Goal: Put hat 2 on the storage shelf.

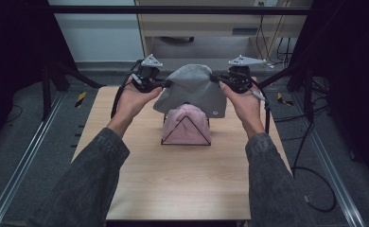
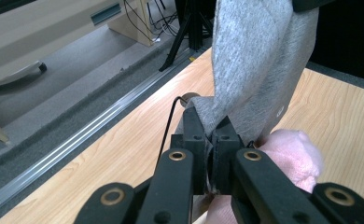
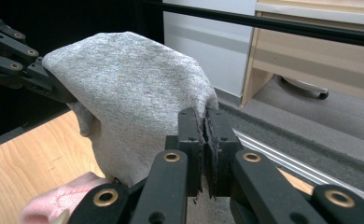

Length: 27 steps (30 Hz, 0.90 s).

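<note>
Overhead, the grey beanie hangs stretched between the left gripper and right gripper, each clamped tight on its rim. It hangs directly above the pink beanie on the black wire stand, on the wooden table.

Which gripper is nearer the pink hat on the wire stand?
Neither, clearly. The left gripper and right gripper each pinch one side of the grey hat, raised above the pink hat, about equally far to either side.
</note>
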Motion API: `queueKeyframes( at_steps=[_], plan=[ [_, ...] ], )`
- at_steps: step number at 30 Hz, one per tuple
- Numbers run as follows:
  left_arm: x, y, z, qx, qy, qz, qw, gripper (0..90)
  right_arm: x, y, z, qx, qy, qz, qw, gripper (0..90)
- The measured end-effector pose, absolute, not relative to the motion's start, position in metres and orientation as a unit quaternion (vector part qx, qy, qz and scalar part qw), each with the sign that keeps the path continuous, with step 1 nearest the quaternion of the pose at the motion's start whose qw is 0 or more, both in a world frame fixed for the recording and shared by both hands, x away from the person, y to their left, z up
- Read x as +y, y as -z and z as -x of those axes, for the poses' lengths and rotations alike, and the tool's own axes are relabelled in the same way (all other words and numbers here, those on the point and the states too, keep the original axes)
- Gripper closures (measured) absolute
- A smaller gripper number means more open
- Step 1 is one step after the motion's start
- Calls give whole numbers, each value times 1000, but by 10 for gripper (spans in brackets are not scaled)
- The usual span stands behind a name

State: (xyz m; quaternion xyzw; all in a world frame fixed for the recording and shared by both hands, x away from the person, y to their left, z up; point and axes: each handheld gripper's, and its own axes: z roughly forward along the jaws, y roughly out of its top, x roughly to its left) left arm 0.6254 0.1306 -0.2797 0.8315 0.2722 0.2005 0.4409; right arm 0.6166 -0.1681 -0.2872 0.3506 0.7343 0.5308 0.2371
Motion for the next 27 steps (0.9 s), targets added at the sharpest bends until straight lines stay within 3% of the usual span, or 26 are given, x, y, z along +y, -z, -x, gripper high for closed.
queueKeyframes(
  at_steps=[27],
  plan=[
    [138, 345, -626, 295, -169, -851, 400, 876, -153, 351, -622, 775, -472, -369, 199, 861]
  ],
)
